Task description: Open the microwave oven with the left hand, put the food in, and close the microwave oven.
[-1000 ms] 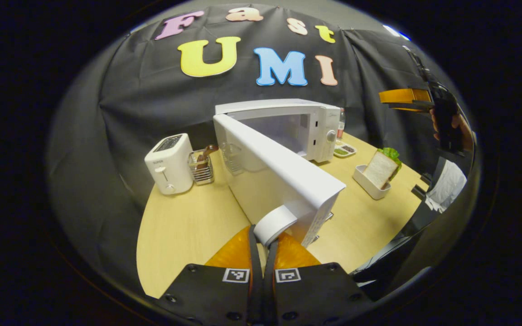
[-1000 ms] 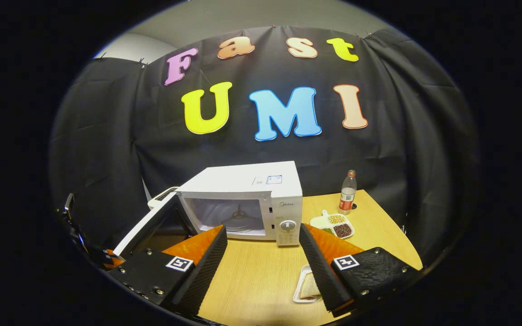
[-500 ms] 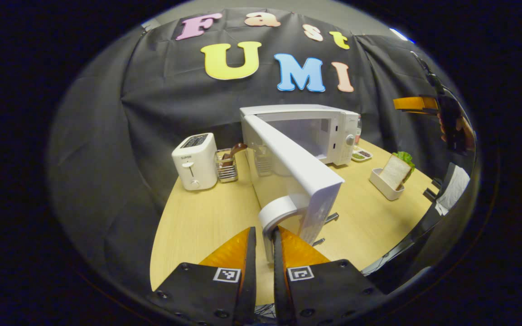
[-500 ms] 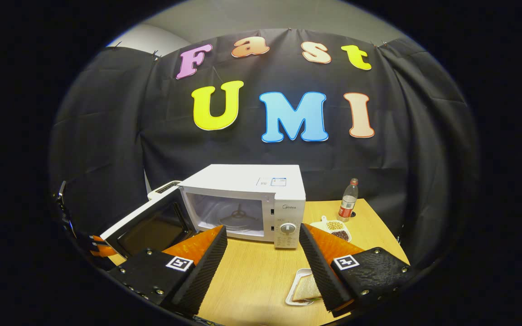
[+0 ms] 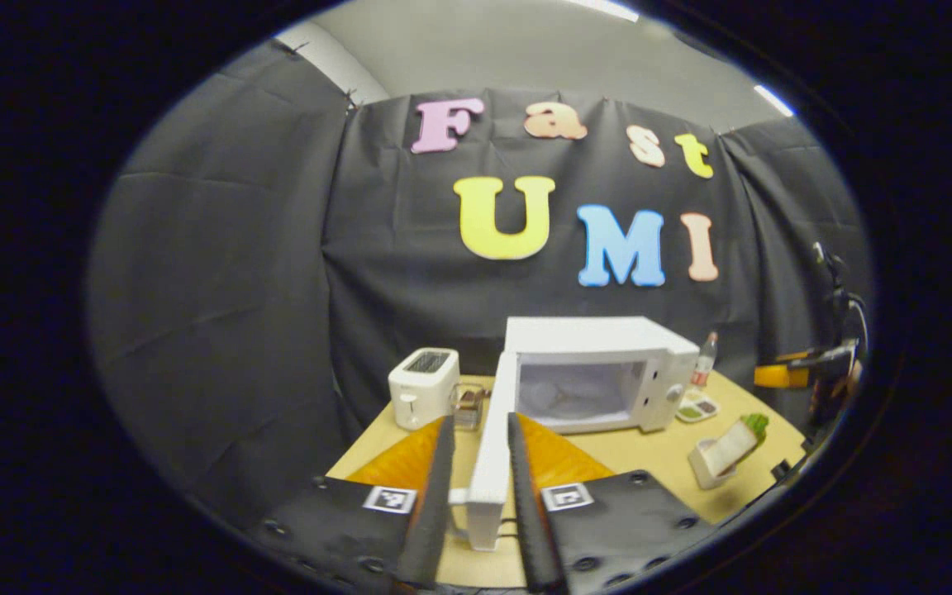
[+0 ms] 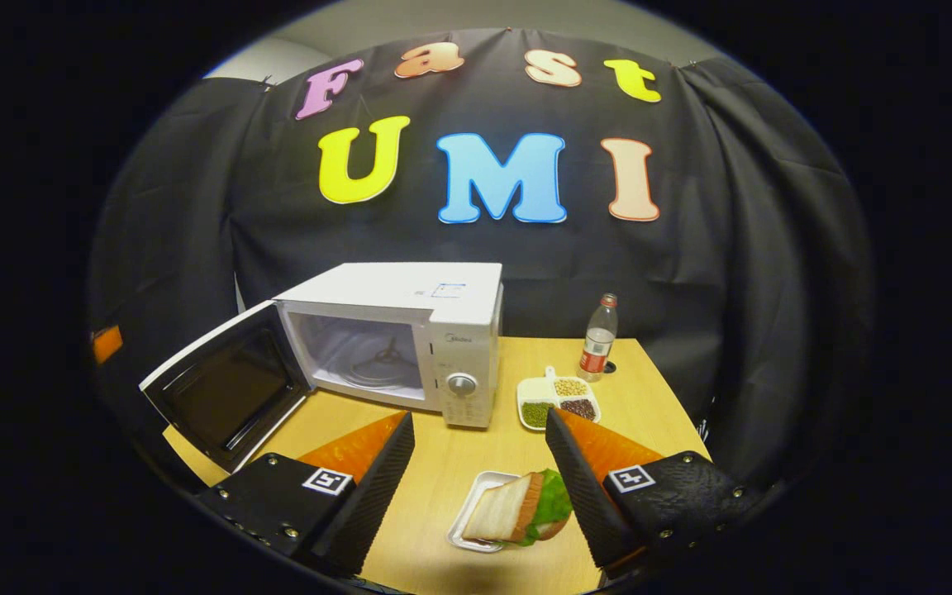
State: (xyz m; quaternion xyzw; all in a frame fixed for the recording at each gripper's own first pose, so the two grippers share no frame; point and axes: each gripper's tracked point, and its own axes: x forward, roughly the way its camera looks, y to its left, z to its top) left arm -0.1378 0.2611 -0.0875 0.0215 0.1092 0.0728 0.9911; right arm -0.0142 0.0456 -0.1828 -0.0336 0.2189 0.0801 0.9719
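Now microwave [image 6: 410, 339] door [image 6: 224, 388] open; left gripper [image 5: 478, 504] jaws narrow astride door edge, not gripping; right gripper [image 6: 480, 487] jaws wide over sandwich [image 6: 517, 516].

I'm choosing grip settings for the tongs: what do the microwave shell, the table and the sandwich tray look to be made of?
Microwave: smooth white shell, probably painted metal or plastic; it has an even, soft sheen.
Table: pale wood-look top, perhaps laminate; faint straight grain, matte.
Sandwich tray: thin white tray, likely plastic; the look leaves ceramic open.
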